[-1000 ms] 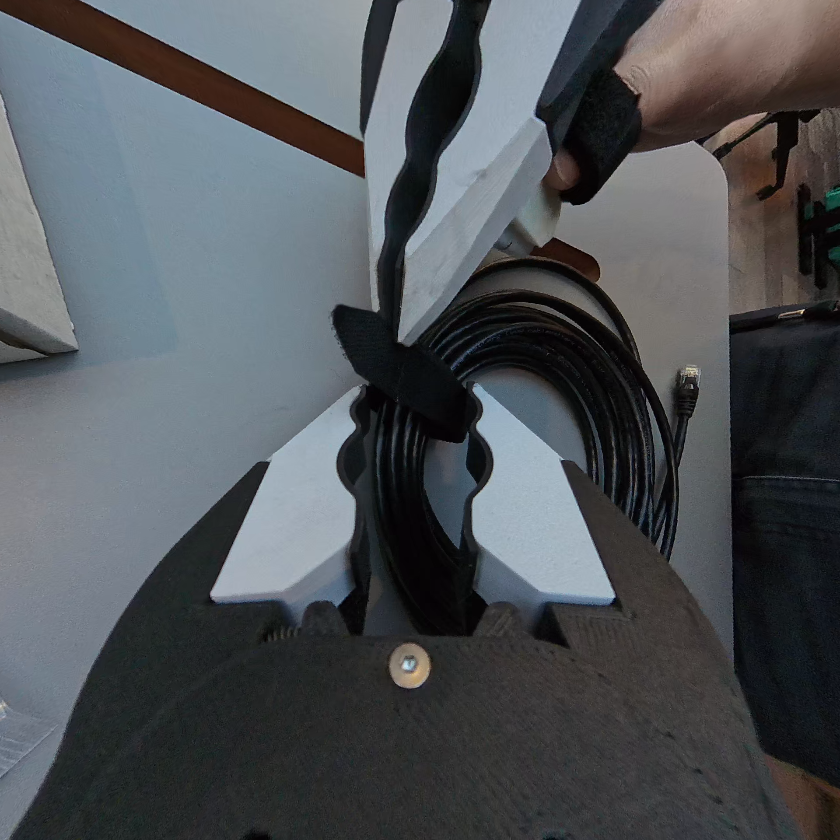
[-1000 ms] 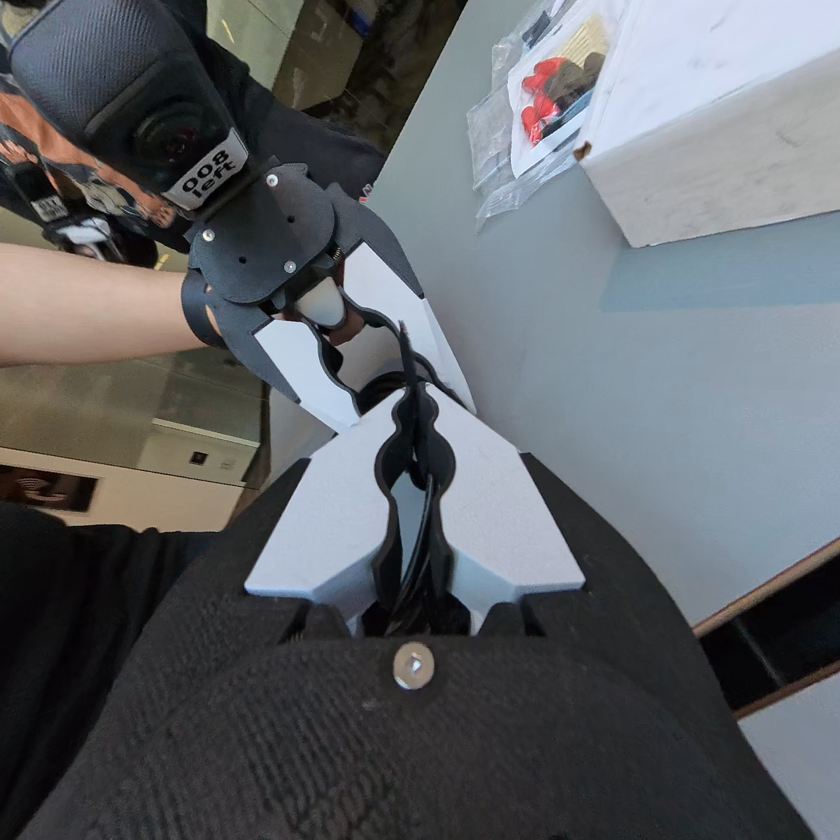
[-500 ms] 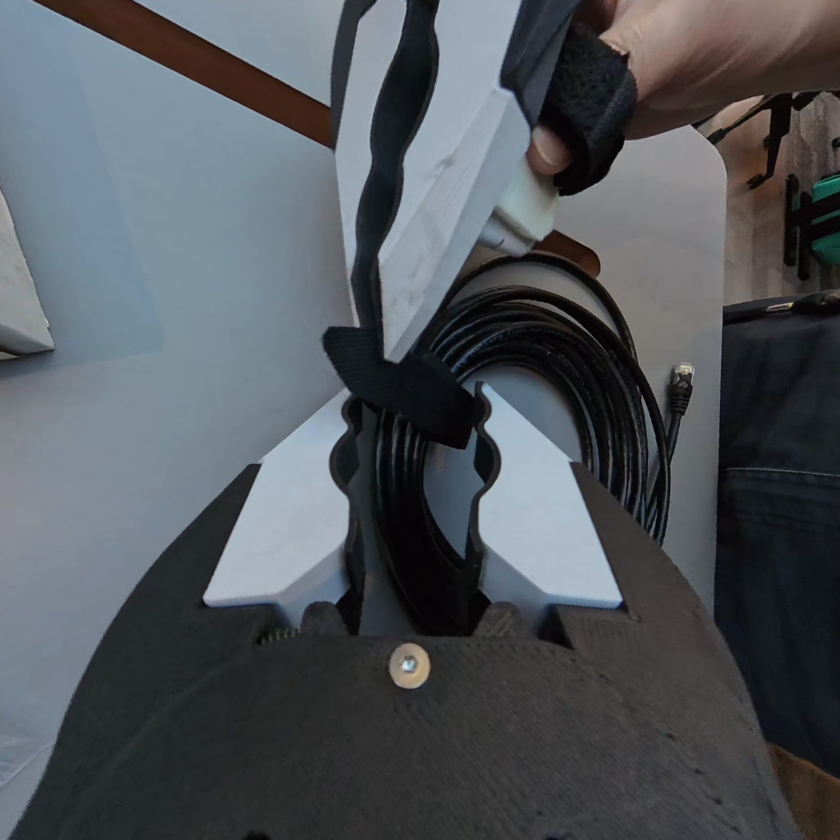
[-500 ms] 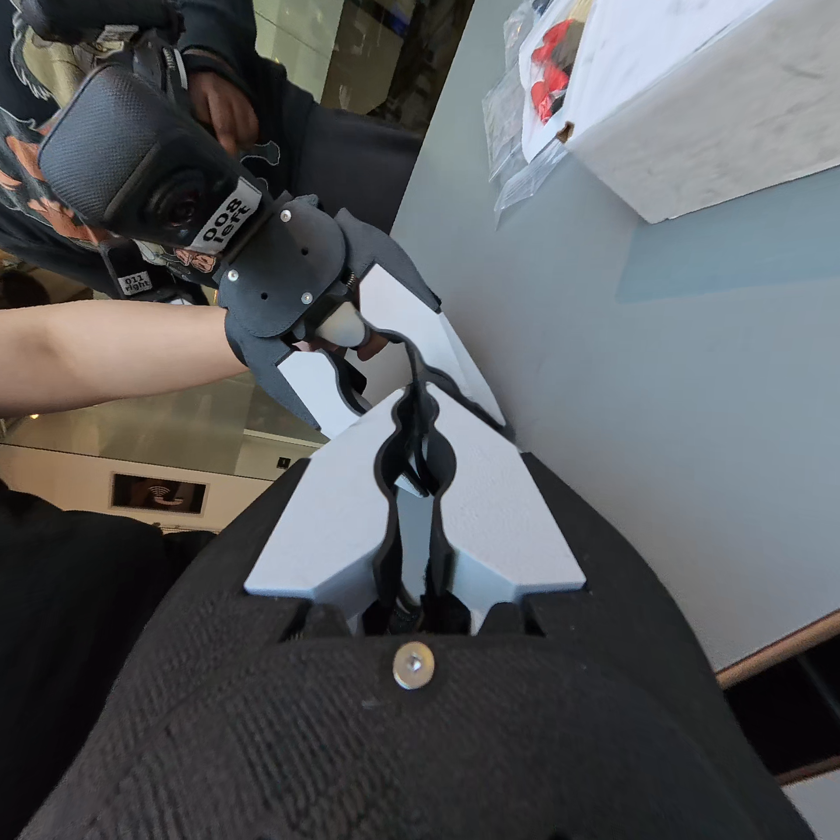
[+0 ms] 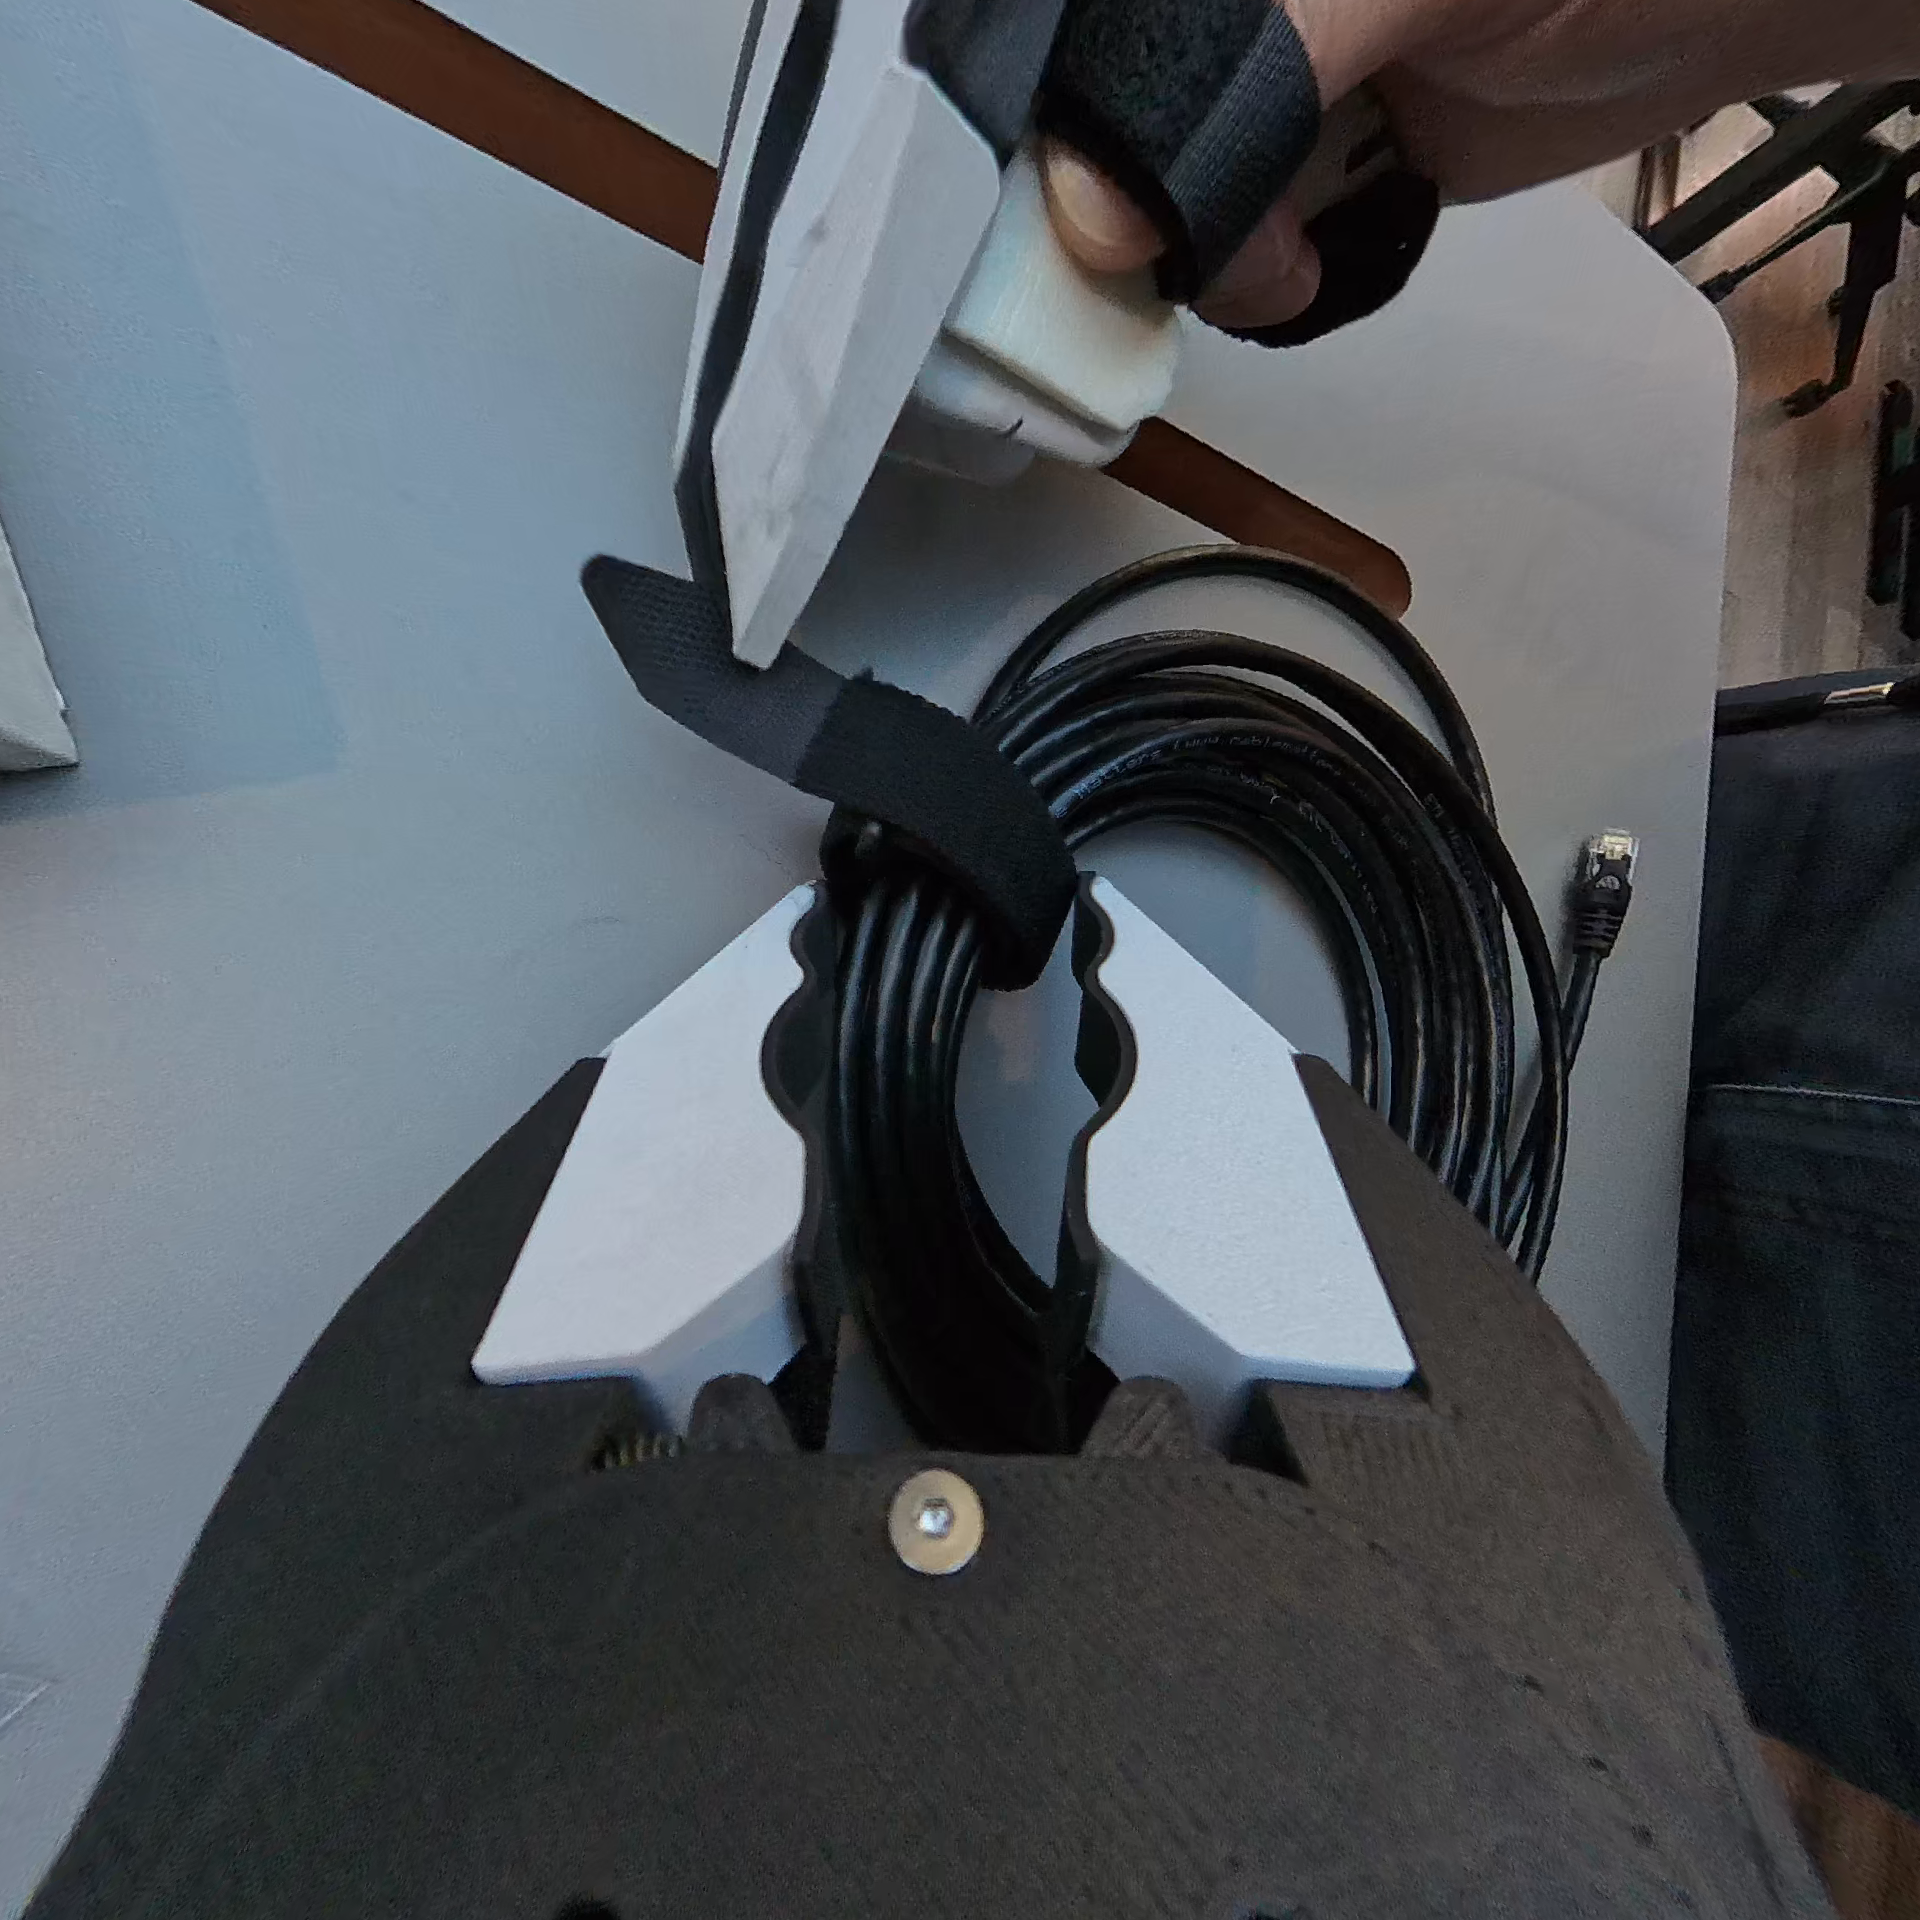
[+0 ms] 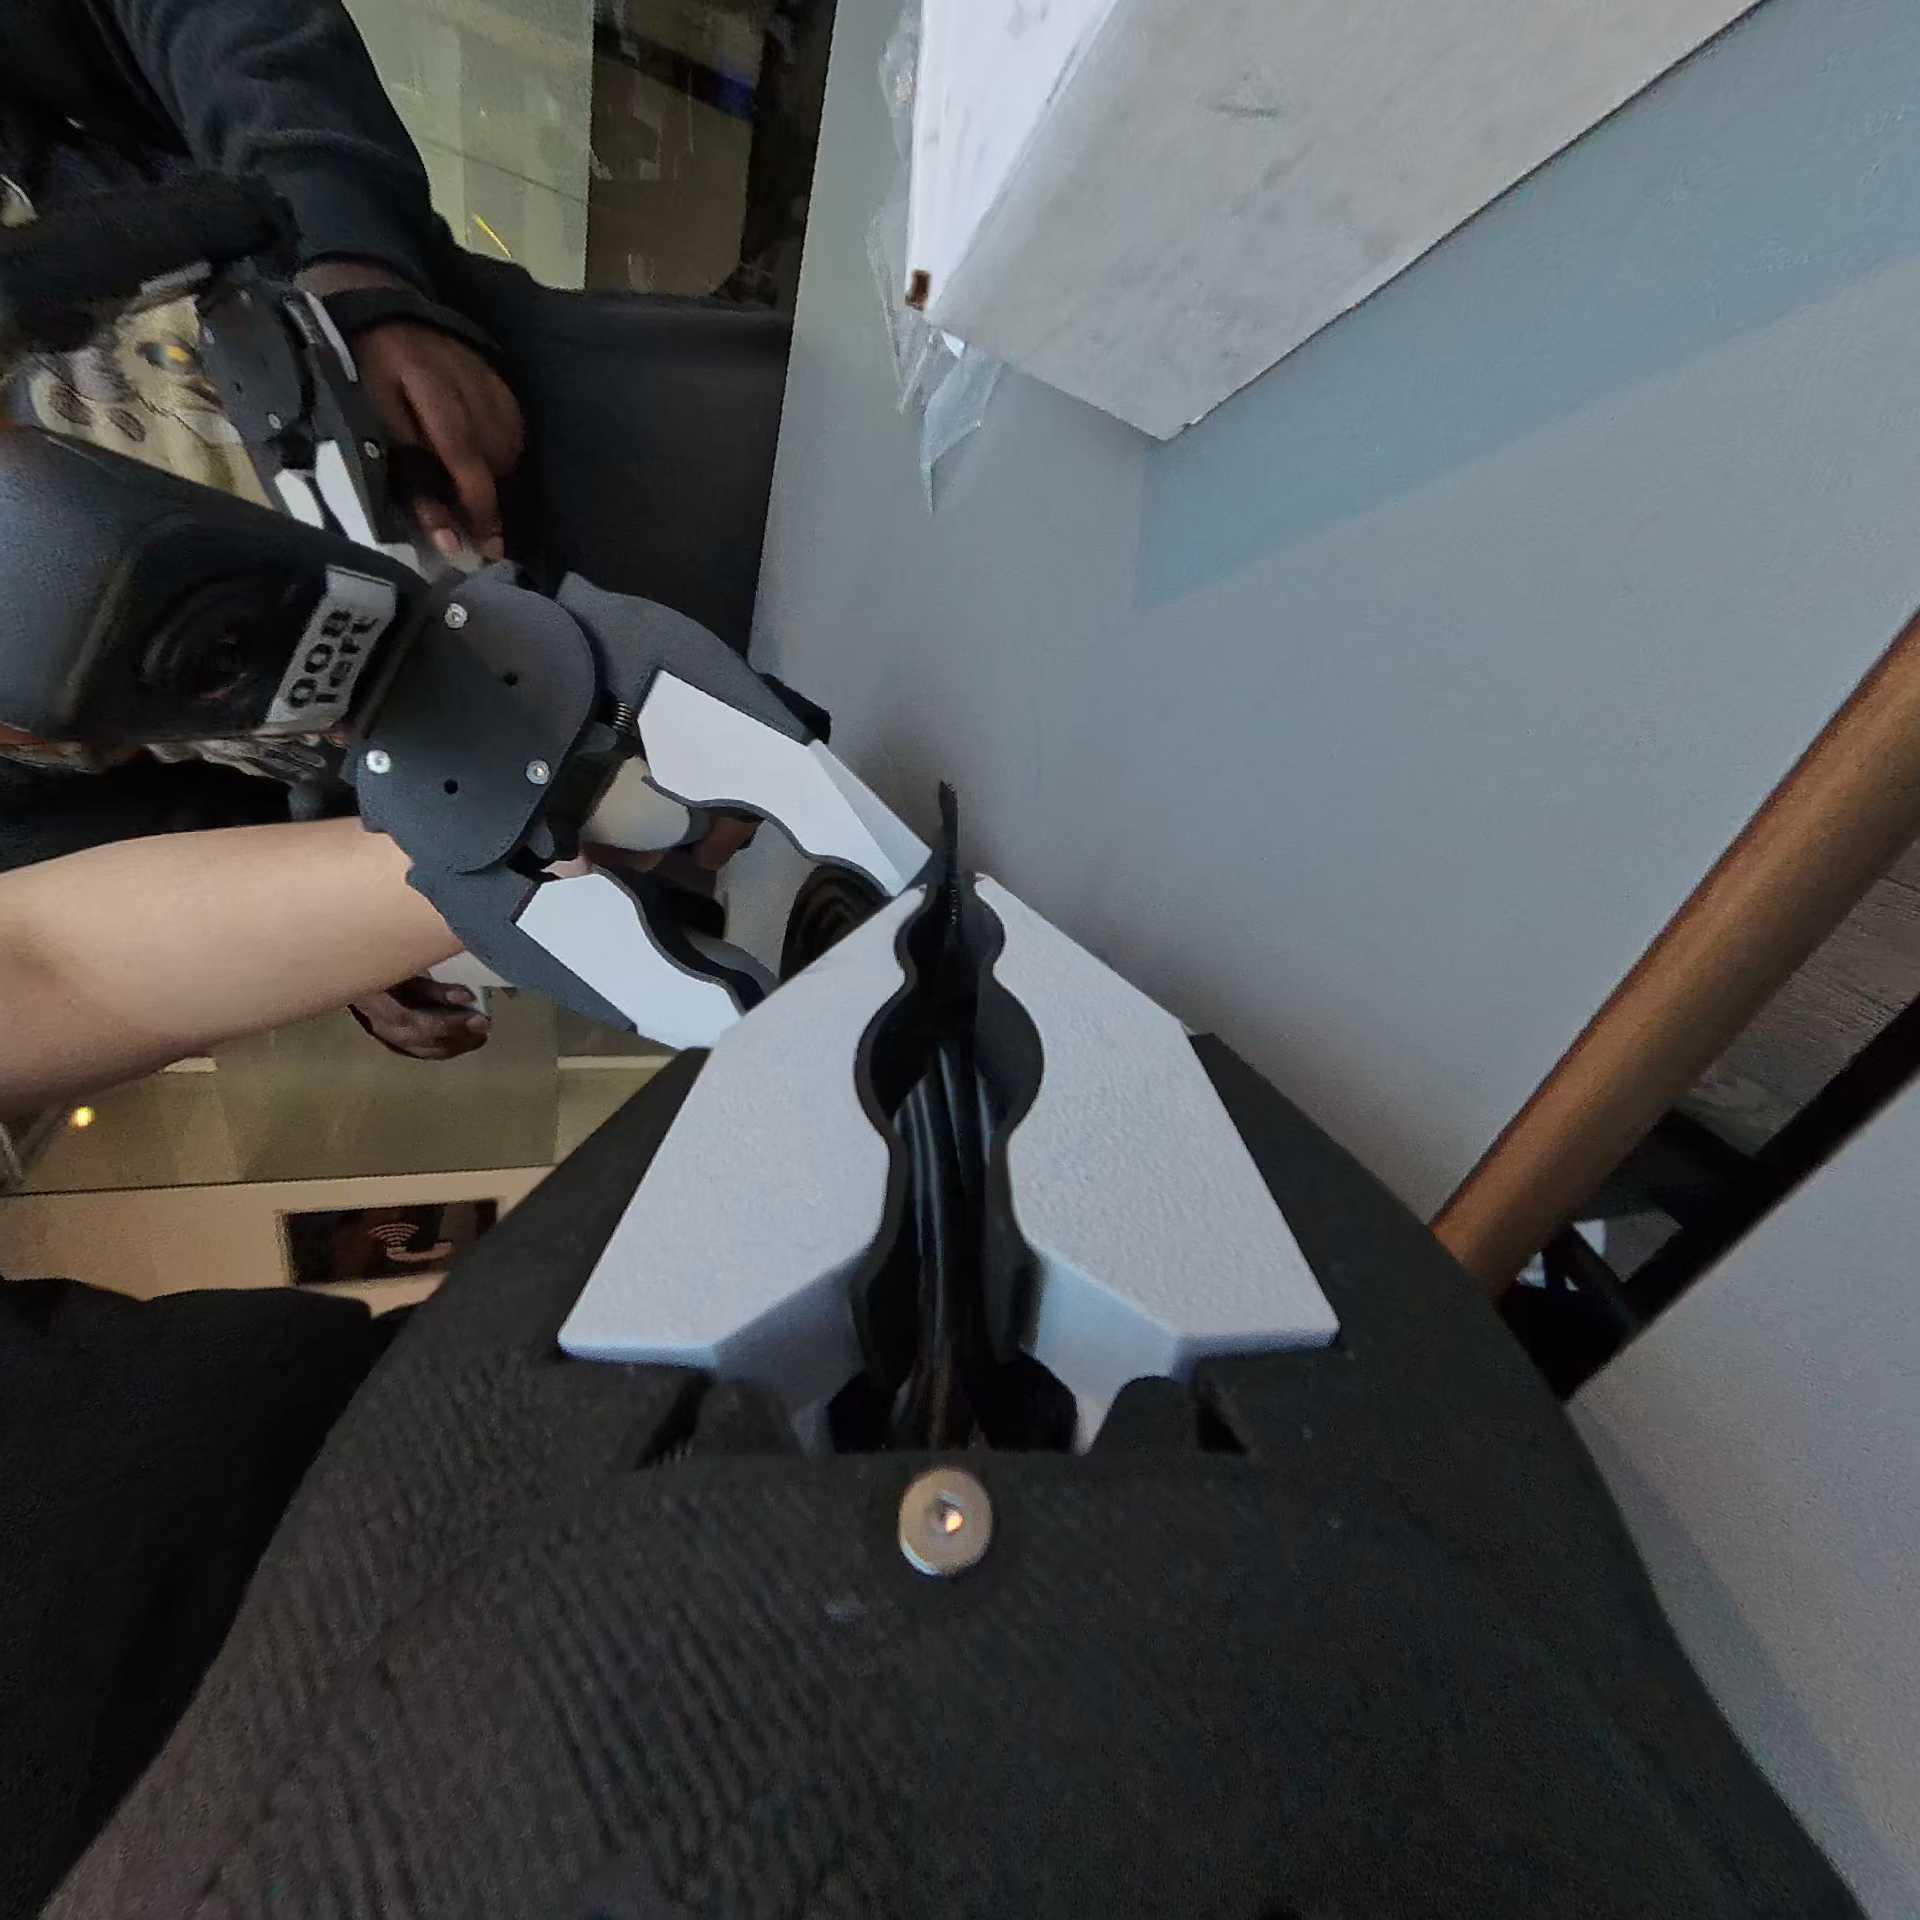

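- The left gripper (image 5: 951, 904) has its fingers clenched on a coiled black cable (image 5: 1299, 831), the bundle running between the two pads.
- A black hook-and-loop strap (image 5: 914, 800) wraps the coil just beyond the left gripper's fingertips; its free tail sticks out to the left.
- The right gripper (image 6: 951, 894) comes in from the far side, fingers pressed together on that strap tail.
- The coil hangs over the pale grey table (image 5: 312, 520), its loops spreading right; a plug end (image 5: 1605, 873) dangles at the far right.
- A white box (image 6: 1299, 156) sits on the table, well apart, with clear plastic bags (image 6: 935, 343) beside it.
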A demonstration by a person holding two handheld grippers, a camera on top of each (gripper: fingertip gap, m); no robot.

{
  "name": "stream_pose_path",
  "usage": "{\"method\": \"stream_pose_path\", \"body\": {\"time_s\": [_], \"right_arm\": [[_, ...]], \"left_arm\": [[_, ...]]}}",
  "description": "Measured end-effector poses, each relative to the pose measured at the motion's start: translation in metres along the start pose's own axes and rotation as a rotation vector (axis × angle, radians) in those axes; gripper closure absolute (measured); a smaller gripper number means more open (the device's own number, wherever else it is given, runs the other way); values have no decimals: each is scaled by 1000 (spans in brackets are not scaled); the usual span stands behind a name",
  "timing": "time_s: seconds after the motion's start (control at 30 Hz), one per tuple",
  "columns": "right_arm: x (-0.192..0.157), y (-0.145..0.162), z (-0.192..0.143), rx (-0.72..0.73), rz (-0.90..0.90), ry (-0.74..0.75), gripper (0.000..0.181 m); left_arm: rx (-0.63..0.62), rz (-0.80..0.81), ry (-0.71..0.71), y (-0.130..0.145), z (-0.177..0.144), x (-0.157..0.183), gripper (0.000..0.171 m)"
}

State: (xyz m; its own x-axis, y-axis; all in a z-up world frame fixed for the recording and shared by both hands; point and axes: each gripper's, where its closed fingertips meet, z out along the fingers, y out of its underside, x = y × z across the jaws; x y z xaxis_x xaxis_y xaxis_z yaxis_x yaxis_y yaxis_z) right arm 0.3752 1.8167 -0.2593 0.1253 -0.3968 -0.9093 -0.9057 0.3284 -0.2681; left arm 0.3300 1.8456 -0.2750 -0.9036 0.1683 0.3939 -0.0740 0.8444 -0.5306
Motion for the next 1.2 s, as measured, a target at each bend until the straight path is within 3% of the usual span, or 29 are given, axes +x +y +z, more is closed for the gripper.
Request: {"method": "stream_pose_path", "body": {"time_s": [0.17,0.5,0.53,0.63,0.7,0.8,1.03,1.2], "right_arm": [[9,21,9,-140,-96,86,179],[14,13,13,-162,-318,240,153],[10,7,11,-127,-319,238,142],[-19,1,5,-50,-347,61,134],[-26,22,8,-169,-403,-3,126],[-11,49,16,-397,-553,71,116],[-8,40,16,-533,-720,111,118],[-18,34,21,-524,-768,91,119]], "left_arm": [[12,-7,-20,0,1,0,128],[13,-11,-34,2,3,3,127],[13,-14,-35,2,3,3,127],[15,-23,-35,2,3,3,127],[15,-22,-38,2,3,3,127],[16,-20,-40,3,3,3,127],[52,-31,-50,4,2,3,127],[35,-12,-71,7,1,4,127]]}}
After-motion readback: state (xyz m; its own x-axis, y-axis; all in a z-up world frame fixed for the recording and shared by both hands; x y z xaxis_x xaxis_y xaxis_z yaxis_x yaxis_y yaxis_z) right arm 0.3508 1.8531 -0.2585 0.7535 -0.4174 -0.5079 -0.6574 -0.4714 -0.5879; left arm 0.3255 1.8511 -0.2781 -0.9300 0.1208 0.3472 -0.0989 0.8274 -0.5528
